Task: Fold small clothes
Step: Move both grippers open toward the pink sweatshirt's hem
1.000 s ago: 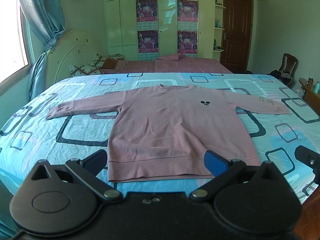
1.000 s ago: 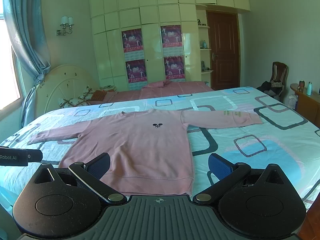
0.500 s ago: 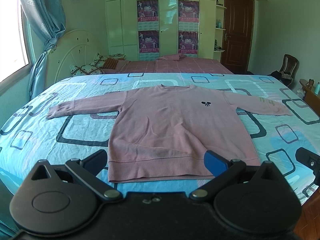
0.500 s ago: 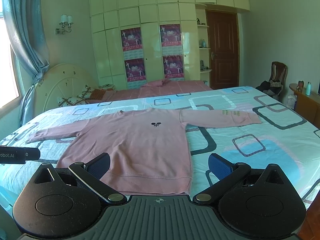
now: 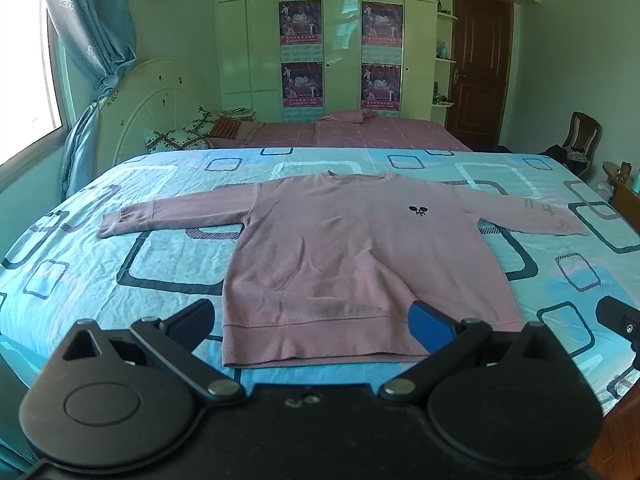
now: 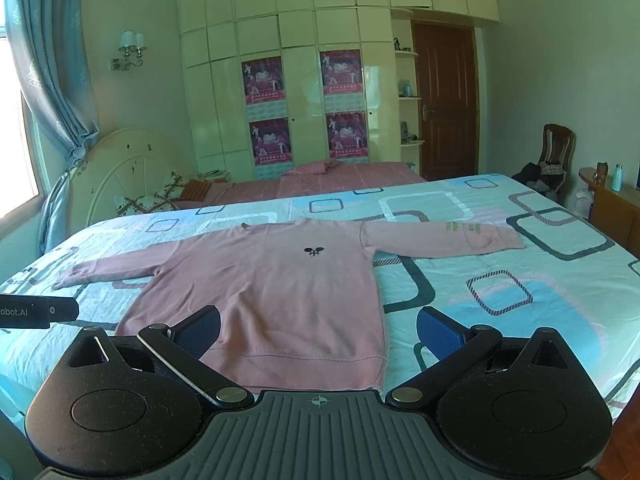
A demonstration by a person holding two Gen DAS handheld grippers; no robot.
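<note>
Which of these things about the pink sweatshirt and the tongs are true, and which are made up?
1. The pink sweatshirt lies flat on the bed with both sleeves spread out. True.
2. The left tongs are pinching the hem. False: they are open and hold nothing.
3. The right tongs are open. True.
4. The sweatshirt is already folded in half. False: it is fully spread, unfolded.
5. A small dark logo sits on the chest. True.

Open bed all round the sweatshirt

Bare bedsheet (image 6: 520, 280) flanks the flat pink sweatshirt (image 5: 352, 256); both sleeves spread outward.
</note>
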